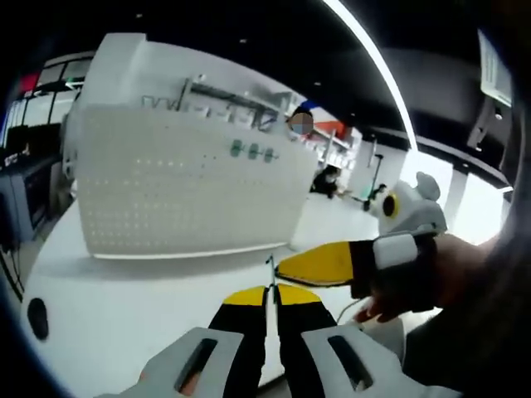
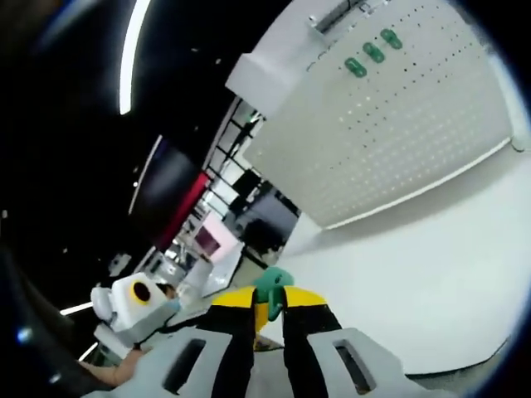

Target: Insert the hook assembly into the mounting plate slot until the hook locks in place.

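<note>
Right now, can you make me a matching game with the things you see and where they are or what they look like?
Things:
1. pegboard
2. left gripper
3. right gripper
4. green pegs

Clues:
A. shut on a thin metal hook
B. three in a row, high on the board
C. white, full of small holes
D. shut on a green piece

Pairs: 1-C, 2-A, 3-D, 4-B

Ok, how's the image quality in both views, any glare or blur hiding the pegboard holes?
Left gripper view: soft throughout, fisheye bends the pegboard, holes faint but readable; the ceiling light strip blows out. Right gripper view: rolled, pegboard evenly lit, holes fade toward its bright right end; the green hook piece at the fingers is blurred.
</note>
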`<state>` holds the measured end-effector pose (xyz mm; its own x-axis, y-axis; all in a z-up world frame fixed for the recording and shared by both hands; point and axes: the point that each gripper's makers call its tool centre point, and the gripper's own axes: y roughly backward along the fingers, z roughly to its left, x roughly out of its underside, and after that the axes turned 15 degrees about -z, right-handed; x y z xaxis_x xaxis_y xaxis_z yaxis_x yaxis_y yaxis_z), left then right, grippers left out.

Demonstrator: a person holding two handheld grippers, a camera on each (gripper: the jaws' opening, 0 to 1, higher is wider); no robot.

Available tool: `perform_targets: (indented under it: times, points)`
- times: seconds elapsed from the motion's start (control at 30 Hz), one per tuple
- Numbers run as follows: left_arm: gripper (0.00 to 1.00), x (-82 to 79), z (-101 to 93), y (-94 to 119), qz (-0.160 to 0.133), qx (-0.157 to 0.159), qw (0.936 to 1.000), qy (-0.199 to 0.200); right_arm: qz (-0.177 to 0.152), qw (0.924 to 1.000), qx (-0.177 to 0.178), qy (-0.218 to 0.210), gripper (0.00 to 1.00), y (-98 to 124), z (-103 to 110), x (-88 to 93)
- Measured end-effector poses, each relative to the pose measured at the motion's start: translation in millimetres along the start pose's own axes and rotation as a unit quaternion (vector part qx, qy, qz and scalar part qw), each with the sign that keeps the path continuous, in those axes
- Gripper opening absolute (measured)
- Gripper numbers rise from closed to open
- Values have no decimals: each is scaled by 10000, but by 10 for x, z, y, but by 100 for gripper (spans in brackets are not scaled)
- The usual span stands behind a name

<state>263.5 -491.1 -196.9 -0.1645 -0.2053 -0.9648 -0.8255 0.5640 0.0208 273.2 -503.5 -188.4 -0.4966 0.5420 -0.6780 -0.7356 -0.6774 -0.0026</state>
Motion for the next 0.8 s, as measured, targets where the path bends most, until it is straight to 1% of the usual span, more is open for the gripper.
perform_targets:
  times: [0.13, 0.27, 0.43, 0.47, 0.5, 0.57, 0.8]
  points:
    - [3, -31, 5, -21, -46, 35, 10000, -60, -64, 10000, 29, -56, 5, -12, -8, -19]
    - [3, -48, 19, -37, -63, 50, 9999, -114, -59, 10000, 32, -36, 4, -38, -9, -31]
    - [3, -49, 37, -56, -54, 70, 9998, -151, -84, 9995, 38, -300, 2, -62, 11, -42]
    - [3, -40, 39, -59, -37, 80, 9998, -173, -50, 9990, -5, -434, 1, -68, 45, -32]
    - [3, -31, 36, -63, -27, 95, 9998, -175, -78, 9994, 42, -343, 1, -74, 23, -40]
    - [3, -32, 44, -63, -30, 90, 9997, -208, -54, 9997, 9, -254, 1, -80, 34, -33]
    - [3, 10, 41, -75, 46, 170, 9994, -282, 25, 9997, 76, -244, 0, -65, -13, -13]
